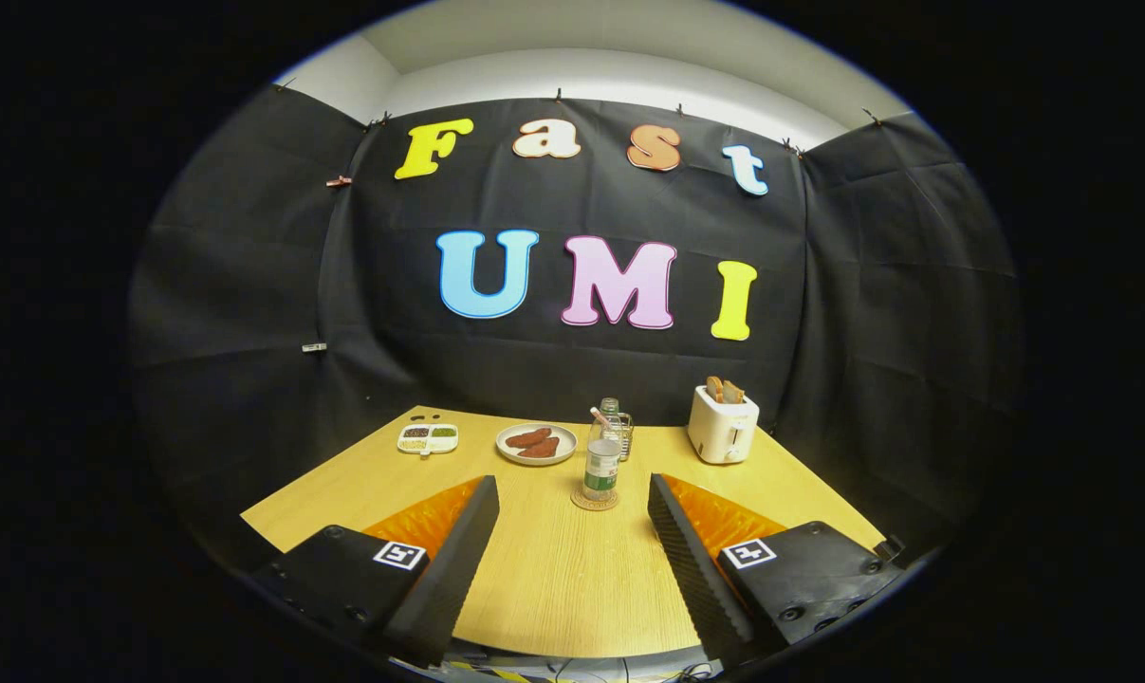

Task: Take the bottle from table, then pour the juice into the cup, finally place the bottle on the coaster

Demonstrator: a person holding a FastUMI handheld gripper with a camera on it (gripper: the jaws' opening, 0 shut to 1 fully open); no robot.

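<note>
Because the gripper (pixel 572 560) has its fingers spread wide apart and holds nothing, the bottle (pixel 602 460) is free, standing upright on the round coaster (pixel 595 499) in the middle of the worktop (pixel 553 588). It stands straight ahead of the gripper, a little beyond the fingertips and in line with the gap between them, so I think a straight push forward would bring the fingers to either side of it. Just behind the bottle is the cup (pixel 621 432), with a plate (pixel 536 443) of food far left and a toaster (pixel 722 424) far right.
</note>
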